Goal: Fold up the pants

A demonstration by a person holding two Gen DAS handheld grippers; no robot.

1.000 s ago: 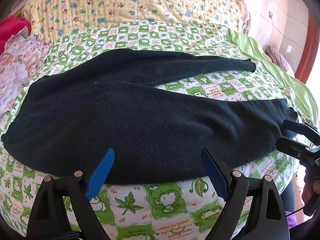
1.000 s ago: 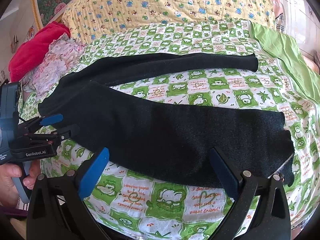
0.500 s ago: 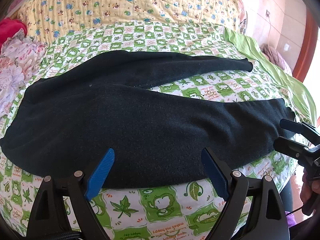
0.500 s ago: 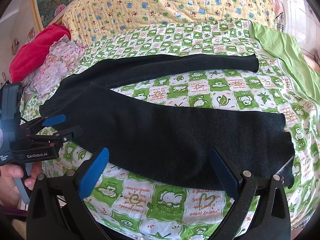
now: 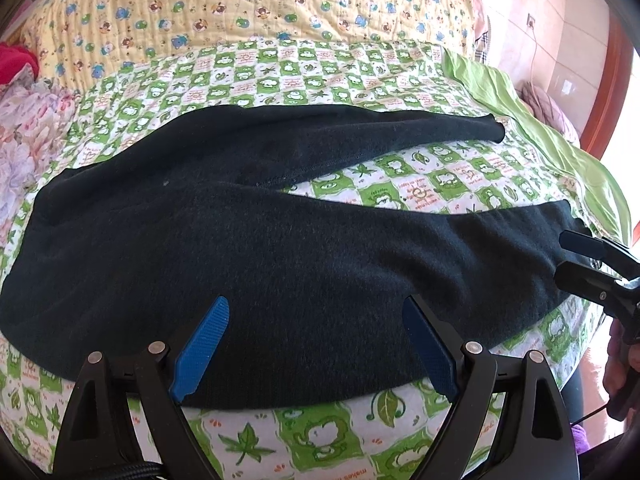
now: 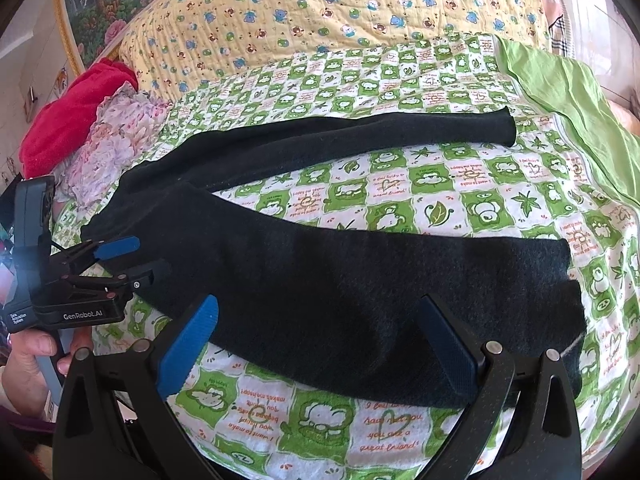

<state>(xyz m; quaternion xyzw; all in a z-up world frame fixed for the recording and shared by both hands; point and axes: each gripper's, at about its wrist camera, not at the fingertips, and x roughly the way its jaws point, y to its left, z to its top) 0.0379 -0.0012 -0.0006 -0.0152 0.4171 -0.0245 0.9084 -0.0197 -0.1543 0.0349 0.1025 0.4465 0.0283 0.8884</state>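
Black pants (image 5: 280,248) lie flat on the bed, waist to the left, the two legs spread apart toward the right; they also show in the right wrist view (image 6: 340,280). My left gripper (image 5: 316,340) is open over the near edge of the near leg close to the waist, and it shows at the left of the right wrist view (image 6: 136,258). My right gripper (image 6: 320,344) is open over the near leg's lower part, near its hem. It appears at the right edge of the left wrist view (image 5: 568,256), beside the hem.
A green-and-white checked sheet (image 6: 440,184) covers the bed. A yellow printed quilt (image 6: 320,8) lies at the back. A red cloth (image 6: 76,108) and a floral cloth (image 6: 116,140) are piled at the far left. A plain green sheet (image 6: 560,92) runs along the right.
Both grippers have edged forward toward the near leg; the pants sit larger and lower in both views. Both stay open and the pants have not moved.
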